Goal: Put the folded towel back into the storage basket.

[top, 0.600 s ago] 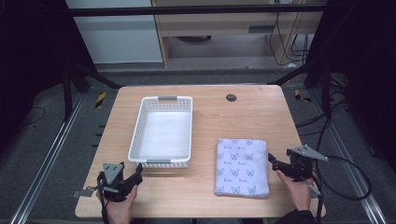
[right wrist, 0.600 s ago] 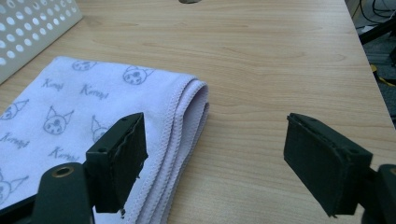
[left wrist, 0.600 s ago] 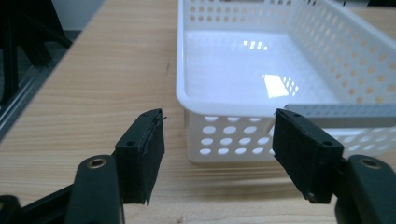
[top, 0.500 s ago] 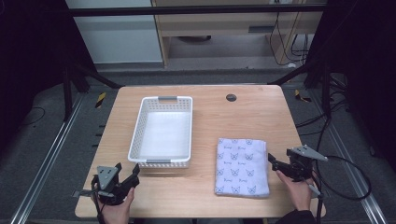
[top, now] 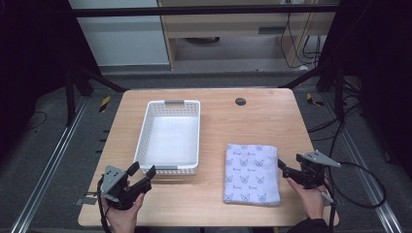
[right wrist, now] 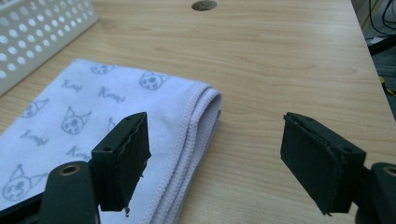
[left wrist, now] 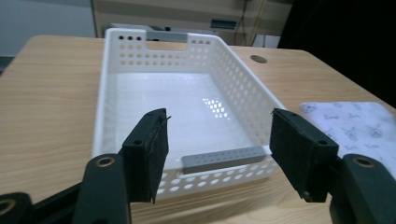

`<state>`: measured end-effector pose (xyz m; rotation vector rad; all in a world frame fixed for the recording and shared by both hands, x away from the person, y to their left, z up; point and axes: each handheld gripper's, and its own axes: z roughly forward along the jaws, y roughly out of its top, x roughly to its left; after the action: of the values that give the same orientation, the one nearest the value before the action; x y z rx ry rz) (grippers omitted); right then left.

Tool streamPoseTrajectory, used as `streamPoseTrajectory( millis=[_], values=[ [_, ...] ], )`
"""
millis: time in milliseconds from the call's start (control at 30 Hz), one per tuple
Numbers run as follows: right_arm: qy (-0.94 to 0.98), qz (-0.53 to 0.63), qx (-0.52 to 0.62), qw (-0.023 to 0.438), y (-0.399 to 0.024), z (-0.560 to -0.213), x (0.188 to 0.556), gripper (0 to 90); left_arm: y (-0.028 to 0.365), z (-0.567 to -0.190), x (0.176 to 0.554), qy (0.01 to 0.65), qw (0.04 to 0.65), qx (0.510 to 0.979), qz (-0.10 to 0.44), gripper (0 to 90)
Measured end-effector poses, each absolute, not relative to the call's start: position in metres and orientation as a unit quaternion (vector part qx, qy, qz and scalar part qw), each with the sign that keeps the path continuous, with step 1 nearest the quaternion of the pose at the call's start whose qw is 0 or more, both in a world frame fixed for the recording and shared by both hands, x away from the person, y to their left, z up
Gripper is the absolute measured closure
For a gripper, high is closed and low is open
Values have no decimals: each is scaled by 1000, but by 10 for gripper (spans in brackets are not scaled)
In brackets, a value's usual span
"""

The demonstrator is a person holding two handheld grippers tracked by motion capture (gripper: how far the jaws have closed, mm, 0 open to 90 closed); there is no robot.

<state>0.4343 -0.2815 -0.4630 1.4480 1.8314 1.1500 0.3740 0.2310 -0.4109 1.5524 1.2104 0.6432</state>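
A folded cloth, pale with a small cat print, lies flat on the wooden table just to the right of the white perforated basket, which stands empty. The right gripper sits at the cloth's right edge with its jaws spread wide and nothing between them; in the right gripper view one jaw hangs over the folded edge and the other over bare wood. The left gripper waits at the basket's near left corner, jaws likewise wide apart and holding nothing, looking down the length of the basket. The step in hand appears to be taking hold of the cloth, probably to move it into the basket. To do it well, the right gripper should go low enough for the jaw on the wood to slide under every layer at the fold, then close firmly on the whole stack, not just the top ply. Lifting level would likely keep the fold from spilling open.
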Motion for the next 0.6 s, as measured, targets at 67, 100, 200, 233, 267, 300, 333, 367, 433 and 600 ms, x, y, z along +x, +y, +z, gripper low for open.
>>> streamPoseTrajectory(
  millis=[67,100,200,233,267,300,333,367,433,600],
  values=[
    [676,433,534,266,-281,-460,433,243,226,-410,377,494,513,650,263,366],
    [676,433,534,266,-281,-460,433,243,226,-410,377,494,513,650,263,368],
    [676,445,524,266,-280,-454,432,250,212,-409,383,475,516,668,250,368],
    [677,447,522,266,-280,-454,432,250,212,-409,383,475,516,668,250,367],
    [679,449,518,262,-279,-452,432,250,204,-408,386,466,515,676,247,367],
    [679,449,518,262,-279,-452,432,250,204,-408,386,466,515,676,247,367],
    [682,451,513,260,-279,-449,432,252,197,-407,387,456,516,681,249,366],
    [682,451,513,260,-279,-449,432,252,197,-407,387,456,516,681,249,366],
    [684,456,508,256,-278,-447,433,252,186,-406,391,444,519,688,245,367],
    [689,466,495,250,-275,-441,433,239,166,-406,399,427,514,708,228,374]
  ],
)
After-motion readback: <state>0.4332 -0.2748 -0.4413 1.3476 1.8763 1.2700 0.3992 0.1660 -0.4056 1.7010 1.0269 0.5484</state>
